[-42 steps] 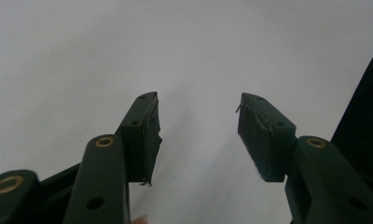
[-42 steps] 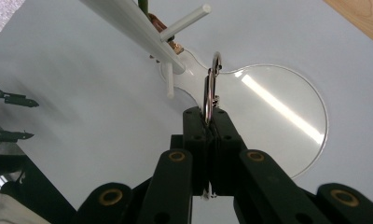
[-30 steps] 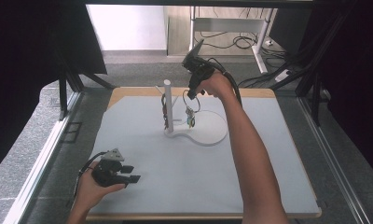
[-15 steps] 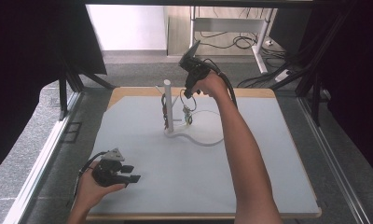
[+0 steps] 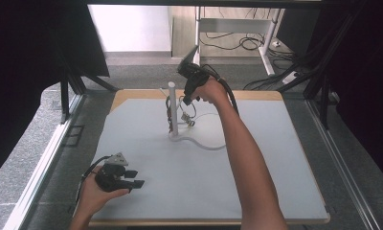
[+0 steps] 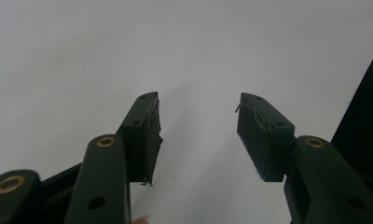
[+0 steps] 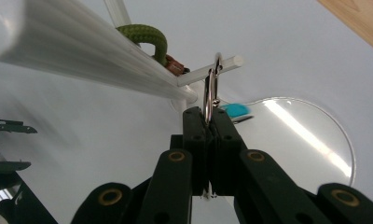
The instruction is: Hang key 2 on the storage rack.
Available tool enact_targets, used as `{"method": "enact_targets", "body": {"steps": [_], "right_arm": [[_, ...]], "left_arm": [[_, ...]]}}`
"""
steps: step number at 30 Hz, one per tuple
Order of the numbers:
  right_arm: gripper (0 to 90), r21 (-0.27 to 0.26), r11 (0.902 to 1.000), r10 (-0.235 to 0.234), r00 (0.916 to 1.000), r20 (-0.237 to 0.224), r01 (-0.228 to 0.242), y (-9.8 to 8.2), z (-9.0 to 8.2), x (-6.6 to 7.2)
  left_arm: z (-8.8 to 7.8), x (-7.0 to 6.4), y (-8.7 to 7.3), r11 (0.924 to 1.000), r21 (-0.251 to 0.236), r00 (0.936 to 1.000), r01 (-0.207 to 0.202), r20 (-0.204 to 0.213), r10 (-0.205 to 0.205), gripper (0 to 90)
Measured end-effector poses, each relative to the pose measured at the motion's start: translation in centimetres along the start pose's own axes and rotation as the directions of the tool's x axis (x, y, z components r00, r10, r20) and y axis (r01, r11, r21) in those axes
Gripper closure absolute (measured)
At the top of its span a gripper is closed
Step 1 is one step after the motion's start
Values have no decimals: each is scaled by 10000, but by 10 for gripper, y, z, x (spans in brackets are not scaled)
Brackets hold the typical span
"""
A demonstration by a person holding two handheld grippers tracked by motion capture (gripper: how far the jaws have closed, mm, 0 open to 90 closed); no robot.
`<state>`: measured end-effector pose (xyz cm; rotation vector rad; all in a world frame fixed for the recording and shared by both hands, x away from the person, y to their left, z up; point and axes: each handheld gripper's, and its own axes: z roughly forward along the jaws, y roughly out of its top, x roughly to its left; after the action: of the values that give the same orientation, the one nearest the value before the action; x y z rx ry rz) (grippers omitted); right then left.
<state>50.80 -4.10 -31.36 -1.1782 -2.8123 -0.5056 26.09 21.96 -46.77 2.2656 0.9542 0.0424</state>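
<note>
One thin silver metal key ring (image 7: pixel 211 84) sits pinched edge-on between the right gripper (image 7: pixel 209 122) jaws, looped over the white stand's side peg (image 7: pixel 208 71) just ahead. It looks light, stiff and slippery, so grip the wire squarely. Left gripper (image 6: pixel 198 126) rests half-open, empty.

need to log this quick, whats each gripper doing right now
Left gripper: open, nothing between the jaws, low over the white mat.
Right gripper: shut on a metal key ring at the white stand's peg.
</note>
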Motion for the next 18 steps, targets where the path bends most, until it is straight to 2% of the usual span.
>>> {"method": "enact_targets", "body": {"steps": [18], "right_arm": [[843,195,9998,-49,9985,-547,60,-10,17,3]], "left_arm": [[1,0,0,9999,136,9999,-103,22,103,494]]}}
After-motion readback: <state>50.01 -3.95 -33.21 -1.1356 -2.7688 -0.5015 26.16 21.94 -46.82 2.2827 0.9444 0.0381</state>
